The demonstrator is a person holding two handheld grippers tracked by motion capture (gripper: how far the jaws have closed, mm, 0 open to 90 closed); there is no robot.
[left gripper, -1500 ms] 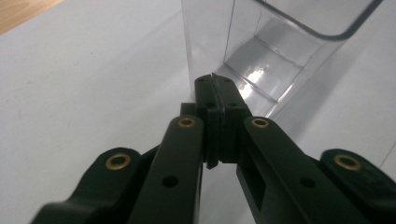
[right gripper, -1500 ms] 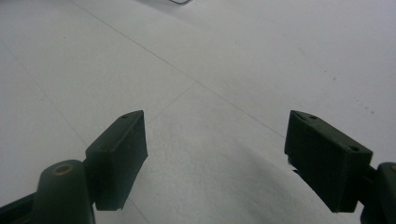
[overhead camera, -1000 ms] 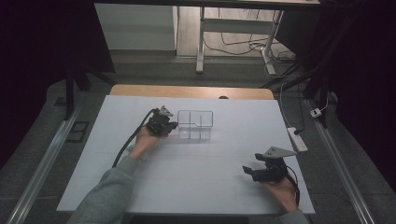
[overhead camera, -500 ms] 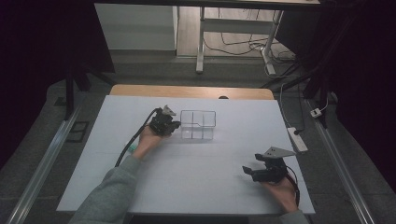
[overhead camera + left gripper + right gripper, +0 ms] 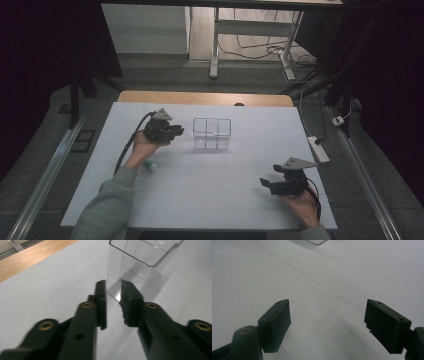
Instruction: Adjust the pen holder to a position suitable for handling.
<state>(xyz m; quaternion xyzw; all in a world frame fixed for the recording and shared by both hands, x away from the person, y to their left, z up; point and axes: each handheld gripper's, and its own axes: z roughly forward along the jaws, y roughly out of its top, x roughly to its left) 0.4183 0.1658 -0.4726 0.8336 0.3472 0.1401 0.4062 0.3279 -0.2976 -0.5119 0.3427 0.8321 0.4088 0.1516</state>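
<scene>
A white table (image 5: 200, 195) is seen from above, with a strip of bare wood along its far edge. A person's forearms come in from the near side, each hand holding a black two-jaw tool.

The left tool (image 5: 176, 132) is held over the left far part of the table, pointing right toward a clear plastic box (image 5: 212, 133). The box stands upright near the middle of the table's far half. It is open at the top and a divider splits it into compartments. The left tool sits just beside the box's left wall, with a small gap between its tips and the plastic in the high view. In the left gripper view the left tool (image 5: 113, 293) has its jaws parted a little, with only a narrow slot between them. They have just been opening, nothing is between them, and they are released. The near corner of the clear box (image 5: 132, 267) stands just past the jaw tips.

A small white and green item (image 5: 150, 165) lies on the table just below the left hand; it is too small to identify.

The right tool (image 5: 266, 184) rests in the right hand at the near right part of the table, well apart from the box. In the right gripper view the right tool (image 5: 327, 317) has its jaws spread wide over bare table, grasping nothing.

A white power strip (image 5: 319, 149) lies along the table's right edge.
</scene>
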